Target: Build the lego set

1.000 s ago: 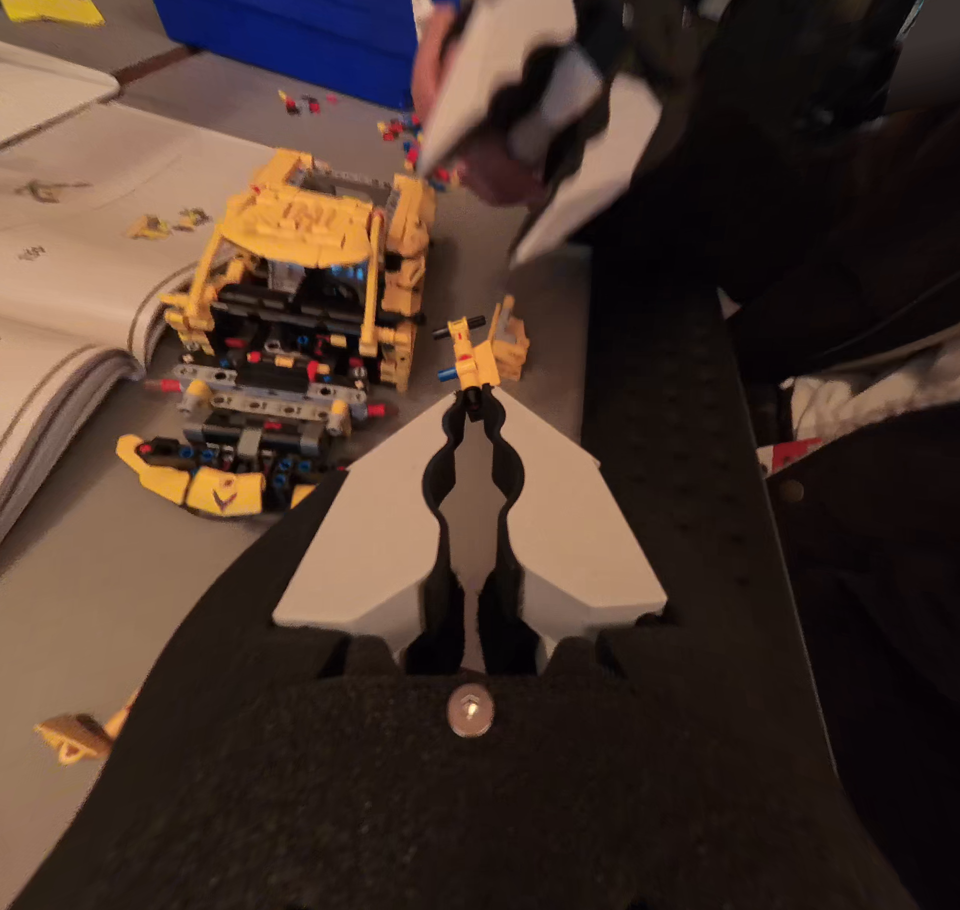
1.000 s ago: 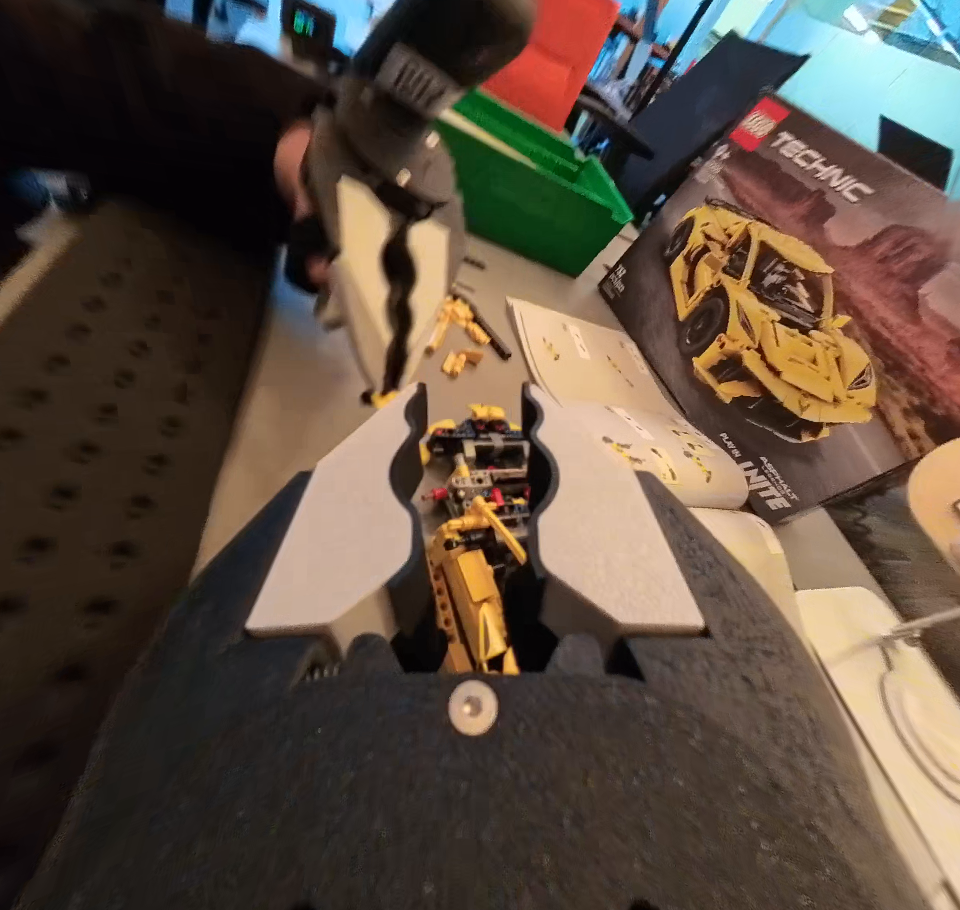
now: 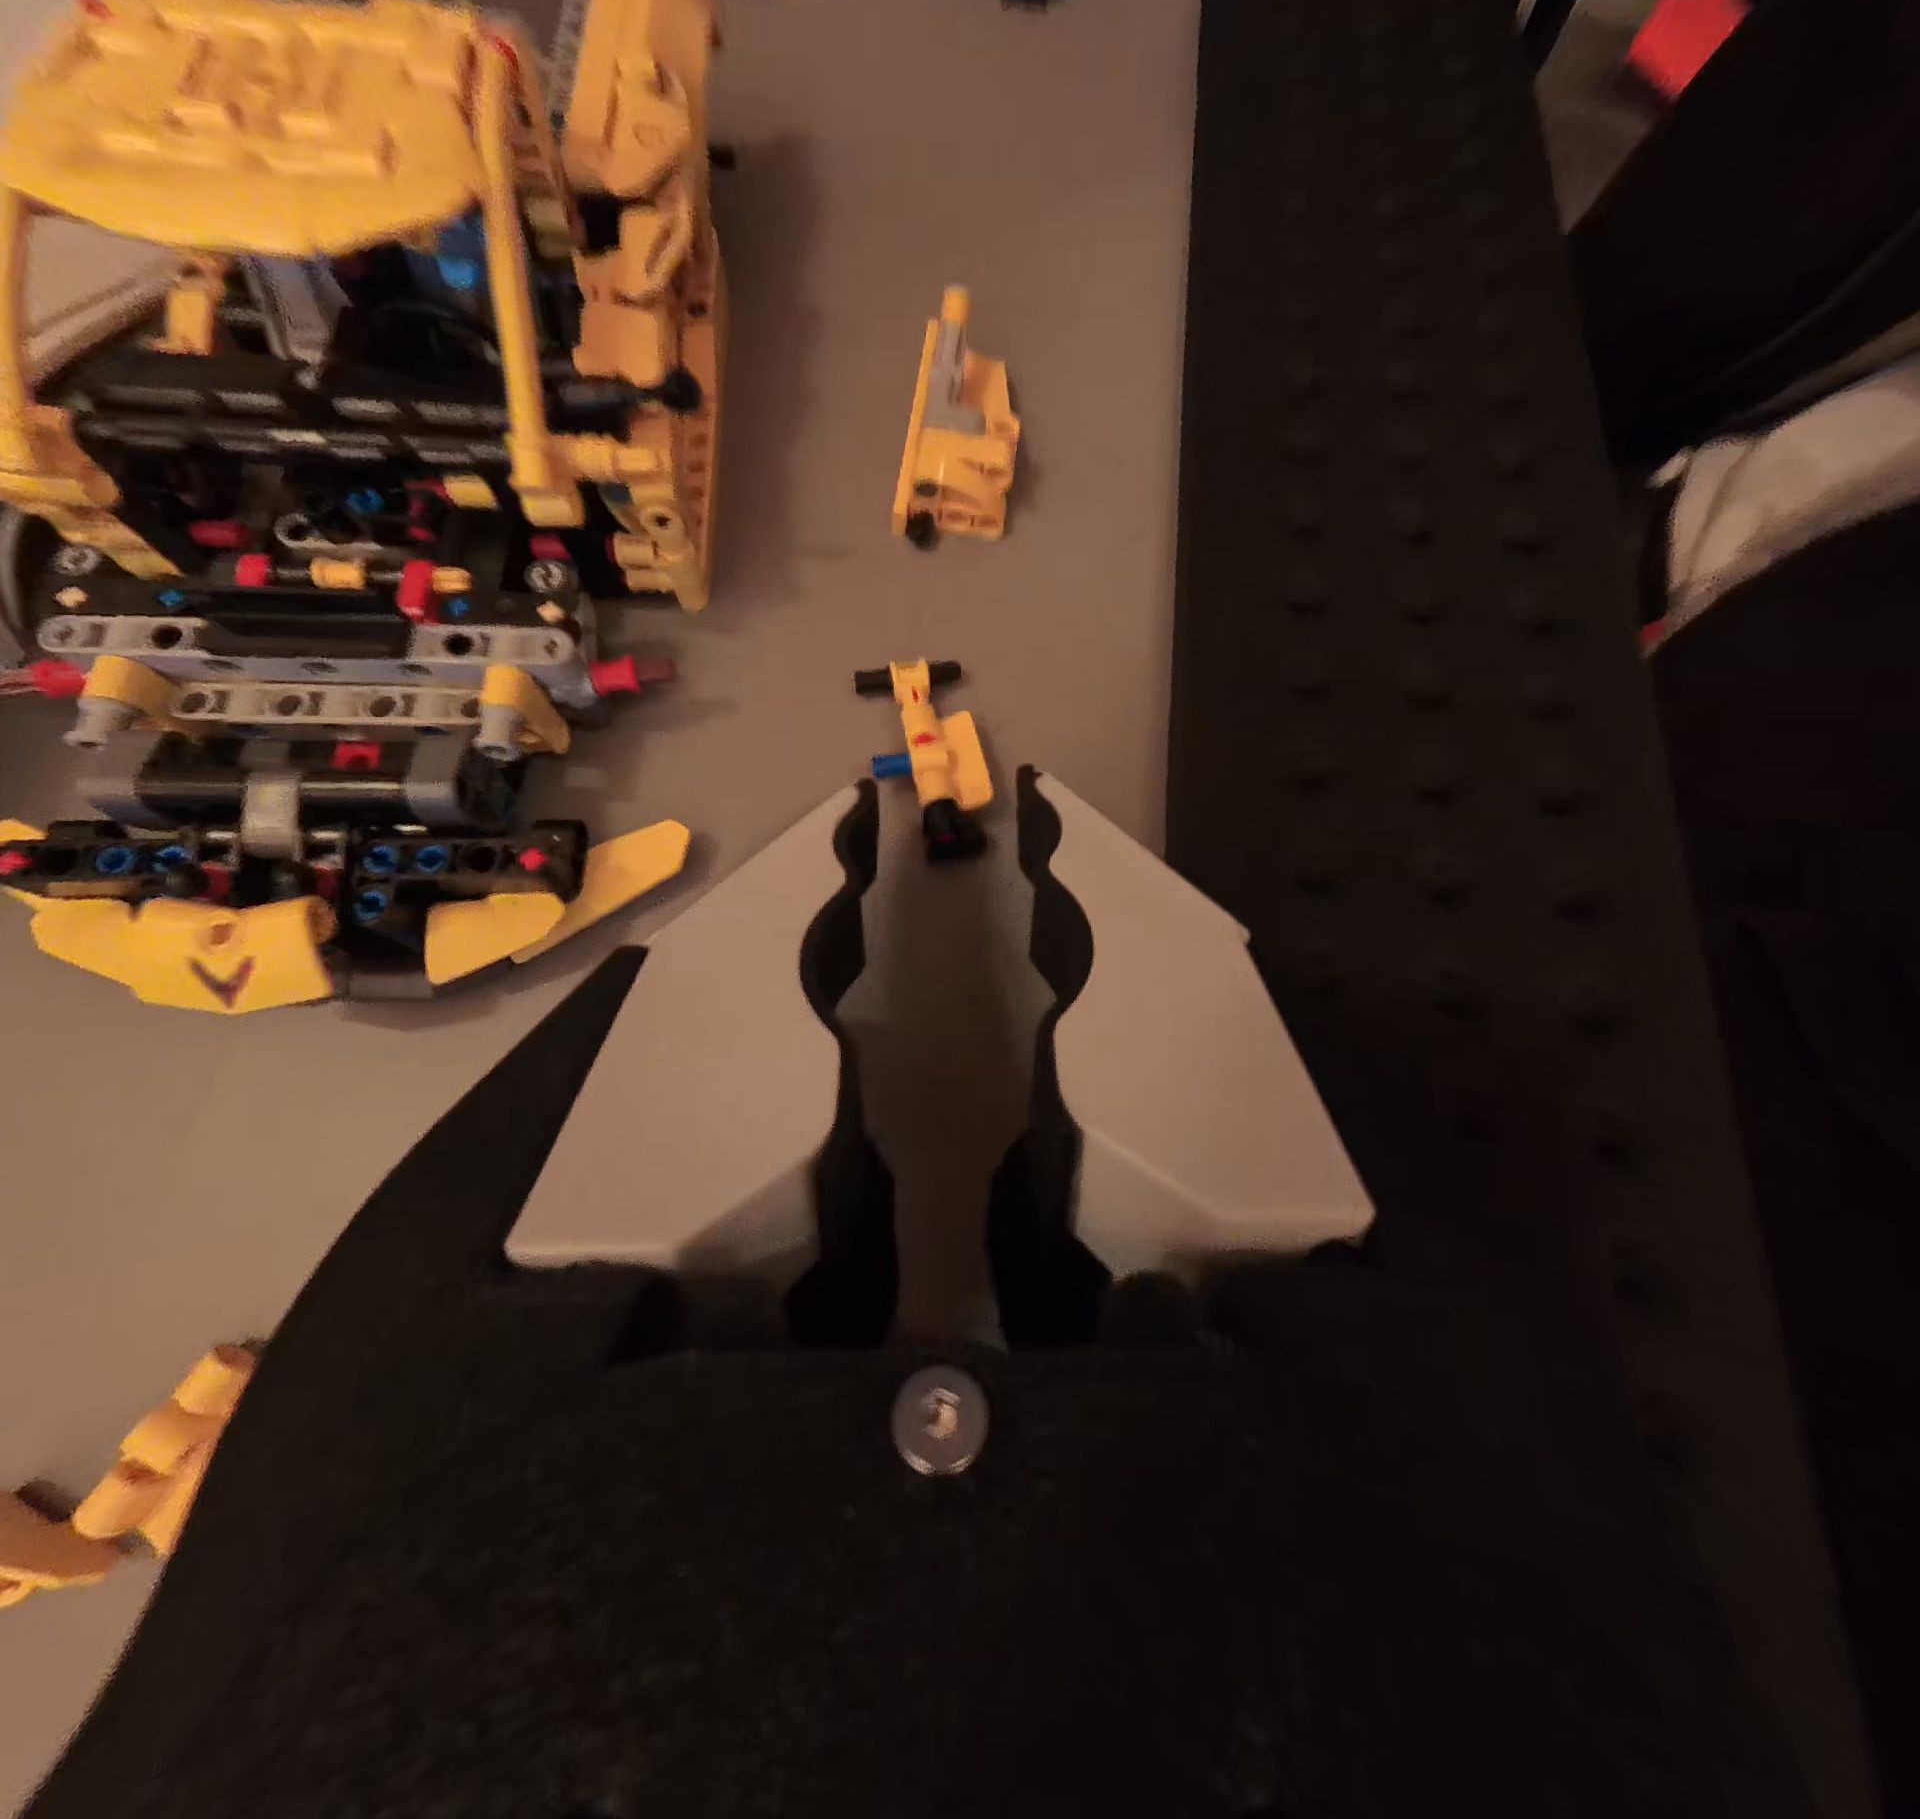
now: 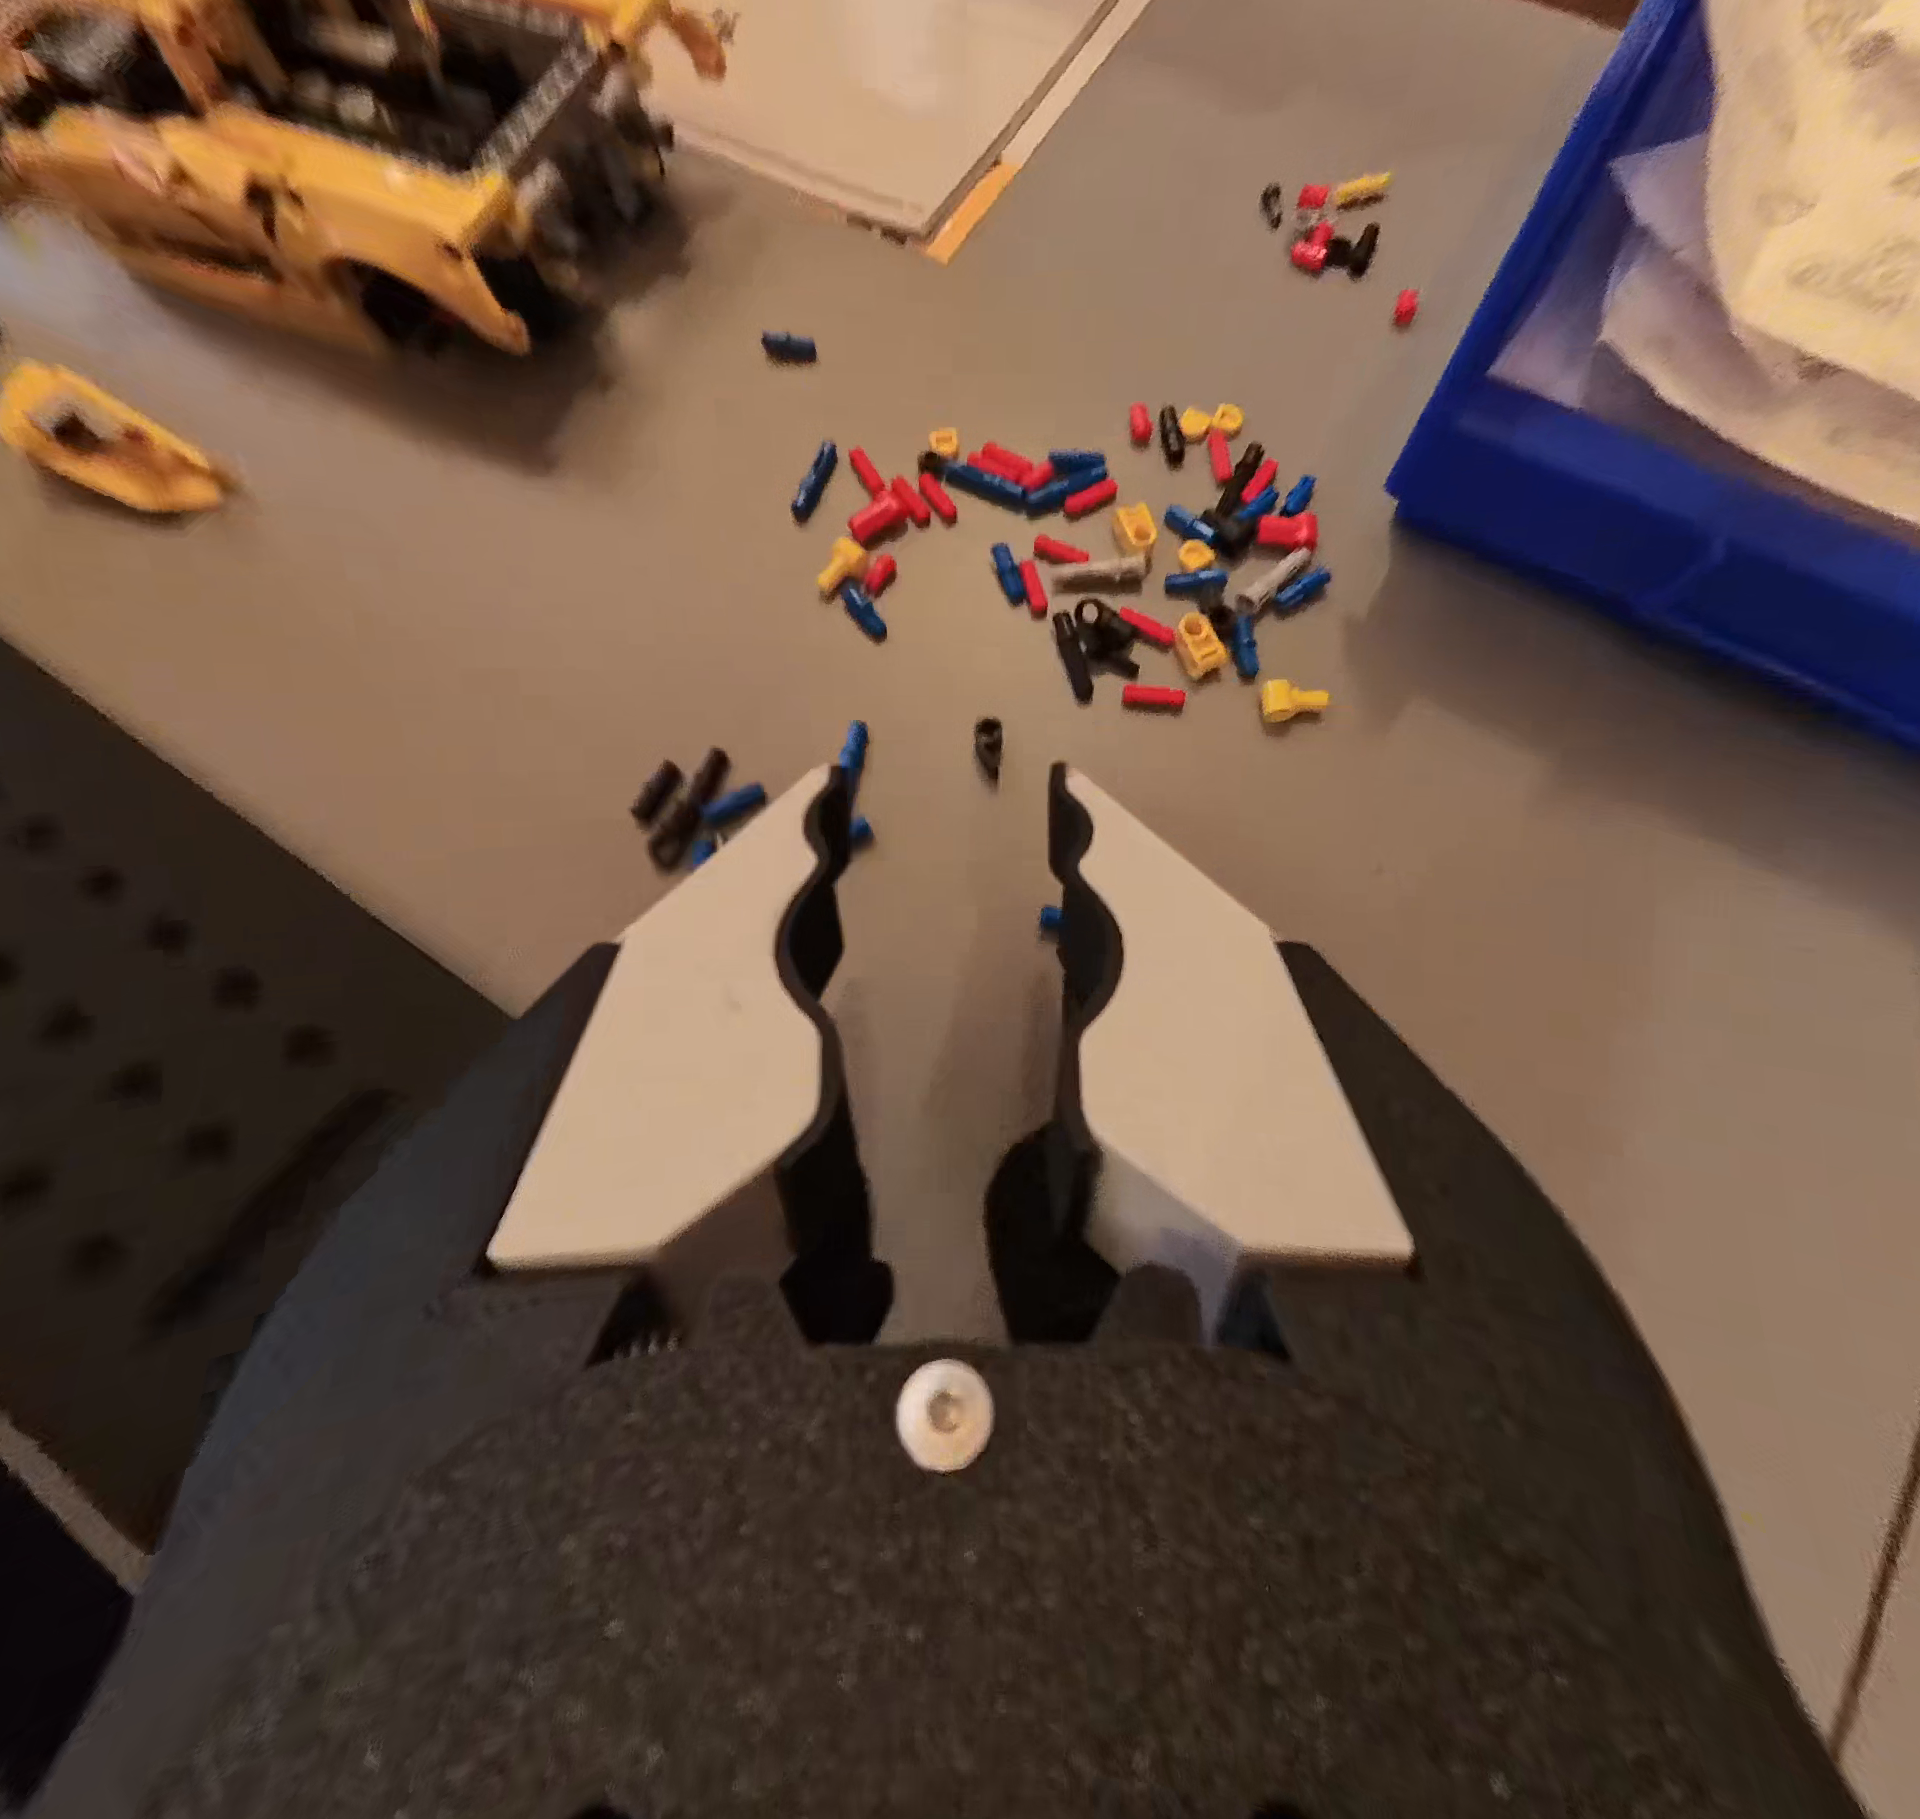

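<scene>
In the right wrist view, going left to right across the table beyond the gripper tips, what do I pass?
Loose yellow panel → yellow car model → lone blue pin → scattered pile of small pins → blue bin.
</scene>
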The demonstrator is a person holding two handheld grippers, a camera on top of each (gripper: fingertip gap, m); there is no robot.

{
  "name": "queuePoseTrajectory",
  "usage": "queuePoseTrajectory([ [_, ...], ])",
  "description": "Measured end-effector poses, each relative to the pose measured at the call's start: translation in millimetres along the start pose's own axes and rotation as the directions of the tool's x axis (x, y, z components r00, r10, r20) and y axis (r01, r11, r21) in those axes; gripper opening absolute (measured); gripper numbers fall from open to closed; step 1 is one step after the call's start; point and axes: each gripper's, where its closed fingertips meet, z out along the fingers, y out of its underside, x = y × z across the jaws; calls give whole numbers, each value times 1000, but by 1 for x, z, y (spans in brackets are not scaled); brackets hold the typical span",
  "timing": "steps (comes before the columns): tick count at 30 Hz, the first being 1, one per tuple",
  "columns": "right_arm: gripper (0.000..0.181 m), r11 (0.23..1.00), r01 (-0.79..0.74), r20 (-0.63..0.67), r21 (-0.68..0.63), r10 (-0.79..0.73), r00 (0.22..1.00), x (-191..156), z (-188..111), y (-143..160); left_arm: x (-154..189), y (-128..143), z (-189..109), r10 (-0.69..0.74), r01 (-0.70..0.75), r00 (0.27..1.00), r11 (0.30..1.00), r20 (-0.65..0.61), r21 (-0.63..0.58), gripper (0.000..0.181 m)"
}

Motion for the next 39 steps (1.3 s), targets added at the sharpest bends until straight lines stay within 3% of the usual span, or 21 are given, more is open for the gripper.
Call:
queuePoseTrajectory([
  [3,33,999,40,-6,-27,-40,999,11,7,8,-17,-27,-19,-92,87,996,979,21,184,26],
  [6,28,999,40,70,-14,-39,997,6,17,4,-67,-46,-49,-261,184,951,910,166,372,26],
  [8,27,995,89,77,-52,-85,993,7,25,10,-96,-43,-67,-347,209,899,876,268,434,25],
  [10,26,989,126,70,-71,-122,990,9,32,14,-115,-37,-79,-383,198,852,867,357,458,25],
  [14,24,989,127,67,-79,-122,990,15,40,16,-127,-31,-83,-436,247,808,861,395,445,24],
  [19,19,994,103,39,-32,-102,994,31,49,-2,-149,-65,-99,-471,266,747,859,469,438,24],
  [24,17,988,141,54,-63,-138,989,37,65,-9,-192,-81,-86,-521,307,689,839,503,449,25],
  [28,16,988,140,83,-71,-134,987,38,70,-9,-206,-90,-67,-557,301,704,796,441,525,25],
  [34,7,989,123,144,-79,-110,983,33,74,-12,-208,-79,-60,-468,205,705,854,533,479,24],
  [39,2,986,138,140,-92,-124,982,34,70,-12,-204,-80,-52,-516,252,734,811,441,528,23],
])
